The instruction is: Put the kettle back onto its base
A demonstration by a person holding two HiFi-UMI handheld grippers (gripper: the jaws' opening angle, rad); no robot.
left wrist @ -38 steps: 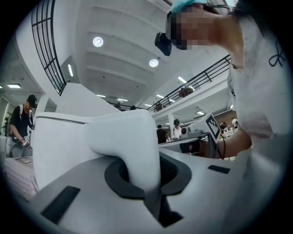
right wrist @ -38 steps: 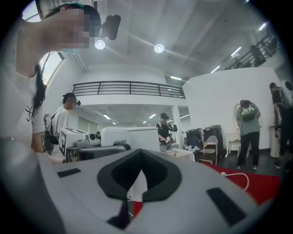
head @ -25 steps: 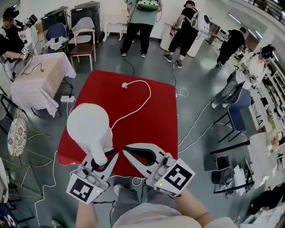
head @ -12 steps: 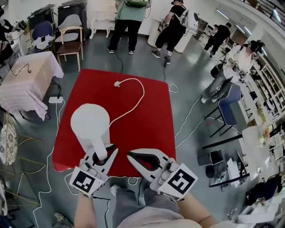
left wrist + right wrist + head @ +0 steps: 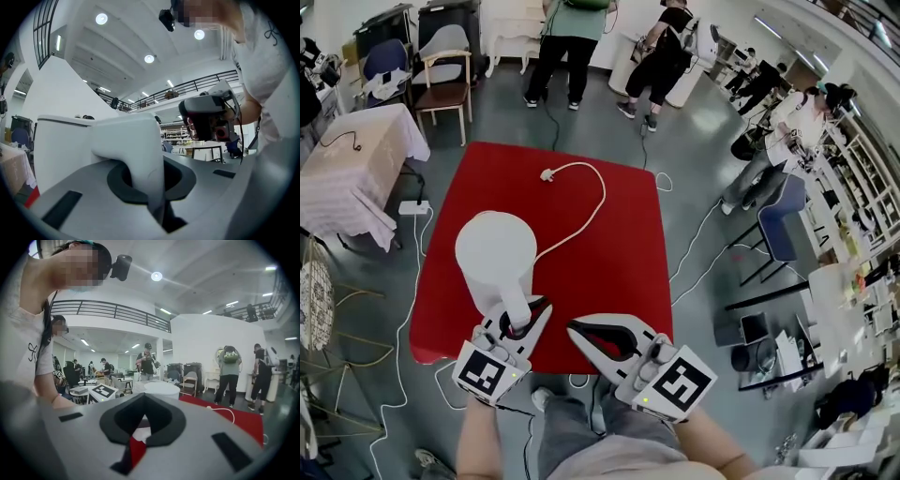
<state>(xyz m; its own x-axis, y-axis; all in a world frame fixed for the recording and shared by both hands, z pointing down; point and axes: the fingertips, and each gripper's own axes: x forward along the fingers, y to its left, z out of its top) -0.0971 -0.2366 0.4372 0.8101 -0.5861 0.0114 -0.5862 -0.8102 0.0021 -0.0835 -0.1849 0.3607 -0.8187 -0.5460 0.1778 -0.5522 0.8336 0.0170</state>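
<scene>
Over on the left, the white kettle (image 5: pixel 495 255) is being kept upright on the left part of the red tabletop (image 5: pixel 619 244), with its handle (image 5: pixel 514 302) pointing back toward the person. That handle is being clamped by the left gripper (image 5: pixel 521 319). In the left gripper view the jaws are being pressed right onto it, no gap showing. The base is probably being covered by the kettle body, since the white cord (image 5: pixel 605 195) is being run in under it from the loose plug (image 5: pixel 547 174). Whether the kettle is actually seated can't be told from above. Further right, the right gripper (image 5: pixel 574 328) is being held just beside the left one, jaws together, nothing being gripped.
</scene>
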